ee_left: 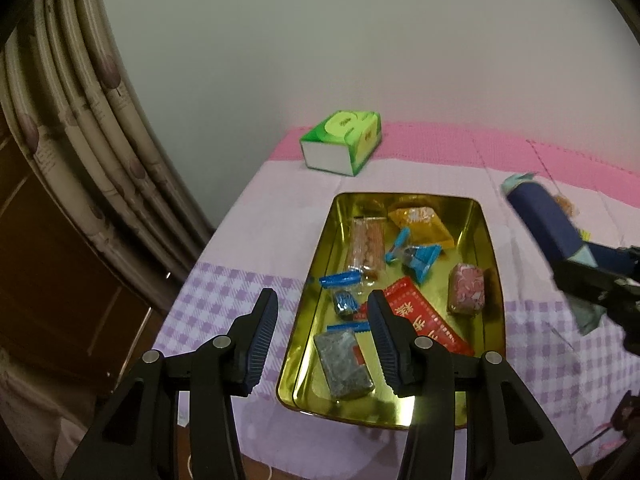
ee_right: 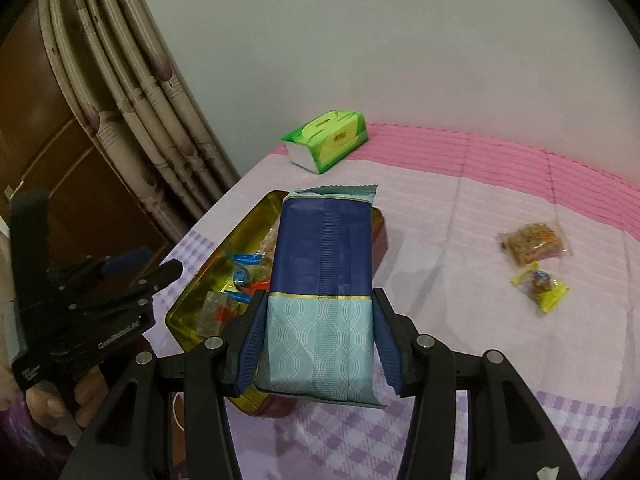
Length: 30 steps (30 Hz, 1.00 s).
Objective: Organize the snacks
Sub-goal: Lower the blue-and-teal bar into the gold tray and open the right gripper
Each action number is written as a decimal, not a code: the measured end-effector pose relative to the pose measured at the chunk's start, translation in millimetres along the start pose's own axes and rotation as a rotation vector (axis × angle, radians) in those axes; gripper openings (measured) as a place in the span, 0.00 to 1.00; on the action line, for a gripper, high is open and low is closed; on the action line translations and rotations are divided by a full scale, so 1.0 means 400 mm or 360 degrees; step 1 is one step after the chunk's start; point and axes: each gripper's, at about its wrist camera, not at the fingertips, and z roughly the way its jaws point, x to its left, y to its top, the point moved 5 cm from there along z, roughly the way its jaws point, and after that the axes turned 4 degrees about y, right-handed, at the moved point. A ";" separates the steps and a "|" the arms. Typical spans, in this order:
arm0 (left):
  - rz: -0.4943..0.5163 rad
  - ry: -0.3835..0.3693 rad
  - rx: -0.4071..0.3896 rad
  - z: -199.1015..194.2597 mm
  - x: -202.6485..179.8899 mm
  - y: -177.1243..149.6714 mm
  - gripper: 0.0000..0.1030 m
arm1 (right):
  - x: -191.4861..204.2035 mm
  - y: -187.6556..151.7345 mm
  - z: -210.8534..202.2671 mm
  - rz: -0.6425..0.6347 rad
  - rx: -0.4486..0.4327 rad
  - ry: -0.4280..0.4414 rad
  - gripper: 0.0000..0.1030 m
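Now the right tool (ee_right: 320, 344) is gripping the blue packet (ee_right: 322, 280) above the gold tin's (ee_right: 224, 248) near end, so lowering it flat into bare space is wisest, while the left tool (ee_left: 322, 344) is hanging empty

Both grippers, the left gripper (ee_left: 322, 344) and the right gripper (ee_right: 320, 344), were black plastic linkages with round silver pivot pins and ribbed dark-blue pads (ee_left: 262, 336).

Snacks (ee_left: 404, 272) lie in the tin (ee_left: 494, 264); tissue pack (ee_left: 342, 140) behind it, two packets (ee_right: 536, 258) right.
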 end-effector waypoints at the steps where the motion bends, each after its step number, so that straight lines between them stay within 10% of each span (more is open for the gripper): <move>1: -0.0003 -0.0005 -0.0005 -0.003 -0.001 0.000 0.47 | 0.004 0.002 0.006 -0.0004 0.0005 0.0005 0.46; 30: -0.0061 -0.0038 -0.0025 -0.007 0.010 0.004 0.47 | 0.044 0.026 0.125 -0.0035 0.0102 0.0078 0.46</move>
